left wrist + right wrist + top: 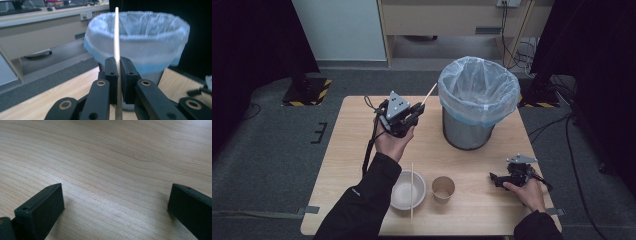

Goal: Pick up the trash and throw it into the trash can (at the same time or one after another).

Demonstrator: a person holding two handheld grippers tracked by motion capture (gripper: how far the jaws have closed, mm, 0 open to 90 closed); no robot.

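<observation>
Your left hand-held gripper [417, 111] is clenched on a chopstick [429, 94], raised above the far left part of the desk [352, 150]. In the left gripper view the two black jaws pinch the chopstick [116, 37] between them, and it runs straight up past the jaw tips toward the bin [140, 40]. From the high view the chopstick slants up and to the right out of the jaws, its free tip close to the rim of the bin [477, 95] but not over the opening. The bin stands on the far right part of the desk, lined with a pale plastic bag.

Your right hand-held gripper [496, 179] is released: in the right gripper view its jaws stand wide apart with only bare desk [112, 170] between them. It sits low at the near right of the desk, well apart from the bin.

Between your two forearms, near the front edge, a white bowl [404, 192] sits with a second chopstick [412, 192] lying across it, pointing away from you. Just right of the bowl stands a brown paper cup [443, 189], upright, apart from the bowl.
</observation>
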